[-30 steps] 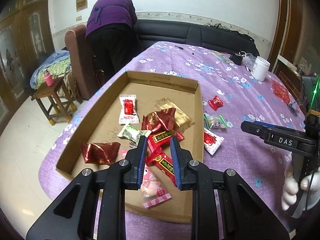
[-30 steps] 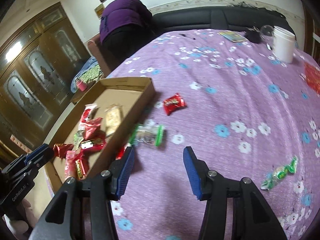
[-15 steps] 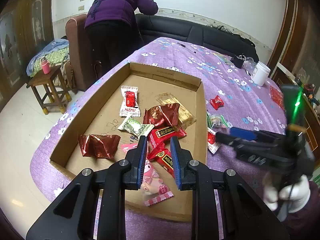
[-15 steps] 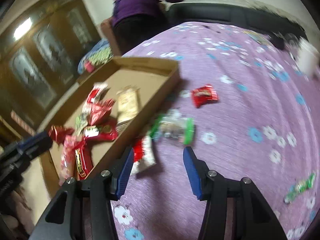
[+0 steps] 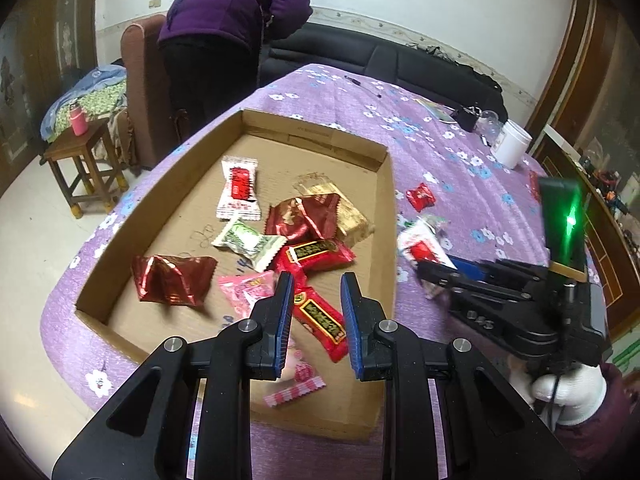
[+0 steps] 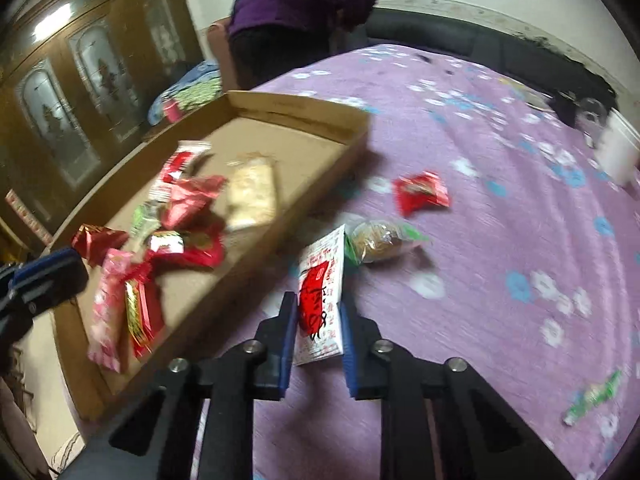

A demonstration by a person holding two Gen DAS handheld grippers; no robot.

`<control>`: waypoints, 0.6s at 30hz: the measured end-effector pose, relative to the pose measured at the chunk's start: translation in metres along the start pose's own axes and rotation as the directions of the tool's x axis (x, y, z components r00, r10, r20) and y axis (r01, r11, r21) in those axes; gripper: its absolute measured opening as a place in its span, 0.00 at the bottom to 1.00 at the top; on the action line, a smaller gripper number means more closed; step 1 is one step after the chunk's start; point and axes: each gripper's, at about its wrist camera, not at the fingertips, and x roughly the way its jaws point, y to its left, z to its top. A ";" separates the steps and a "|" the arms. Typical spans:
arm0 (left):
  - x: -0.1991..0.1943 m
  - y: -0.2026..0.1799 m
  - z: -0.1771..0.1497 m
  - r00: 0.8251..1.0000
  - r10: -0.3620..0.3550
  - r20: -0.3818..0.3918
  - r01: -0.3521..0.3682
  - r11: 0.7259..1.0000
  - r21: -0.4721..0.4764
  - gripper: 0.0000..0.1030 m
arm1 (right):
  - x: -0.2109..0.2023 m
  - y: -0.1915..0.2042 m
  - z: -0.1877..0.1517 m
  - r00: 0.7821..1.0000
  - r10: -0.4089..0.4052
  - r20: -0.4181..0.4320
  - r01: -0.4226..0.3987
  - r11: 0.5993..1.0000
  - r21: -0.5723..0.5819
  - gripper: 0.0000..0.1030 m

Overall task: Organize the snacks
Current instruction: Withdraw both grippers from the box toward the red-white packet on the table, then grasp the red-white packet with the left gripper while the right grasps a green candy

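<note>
Jaws of the right gripper (image 6: 319, 322) have just been closing and now pinch a white-and-red snack packet (image 6: 322, 300) at its near end. The packet sits just outside the cardboard tray (image 6: 320, 164), on the purple flowered tablecloth (image 6: 500, 240), beside the tray's side wall. Its long axis runs away from the gripper, the far end tipped up toward a clear-and-green wrapped snack (image 6: 378, 240) that it touches or nearly touches. Beyond that lies a small red packet (image 6: 420, 192), apart from both. A green wrapped candy (image 6: 594, 394) rests well off to the right.

The left gripper (image 5: 316, 312) hangs over the near end of the tray, jaws drawn together with nothing between them. Under it lie a long red bar packet (image 5: 320, 320) and a pink packet (image 5: 248, 292). Further in are a crumpled dark red foil wrapper (image 5: 172, 280), a green-and-white sweet (image 5: 250, 242) and a white packet with a red label (image 5: 238, 188). The tray wall stands between the held packet and this pile.

Far across the table stands a white jar (image 5: 512, 148). Behind it all, a person in a purple jacket (image 5: 236, 4) bends over by a dark sofa (image 5: 400, 60).
</note>
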 end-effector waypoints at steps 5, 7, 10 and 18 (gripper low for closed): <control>0.000 -0.008 -0.001 0.998 -0.055 -0.006 0.055 0.998 0.010 0.22 | -0.029 -0.048 -0.028 0.999 -0.043 -0.016 0.044 0.994 0.102 0.22; 0.001 -0.012 0.000 0.996 -0.083 -0.010 0.083 0.996 0.013 0.22 | -0.043 -0.068 -0.040 0.999 -0.023 -0.029 0.027 0.989 0.148 0.23; 0.003 -0.021 0.000 0.991 -0.132 -0.024 0.132 0.991 0.026 0.22 | -0.064 -0.087 -0.058 1.000 0.016 -0.027 -0.010 0.983 0.185 0.32; 0.017 -0.070 -0.008 0.960 -0.250 -0.129 0.263 0.960 0.095 0.22 | -0.109 -0.136 -0.072 0.995 -0.057 0.088 0.029 0.955 0.294 0.55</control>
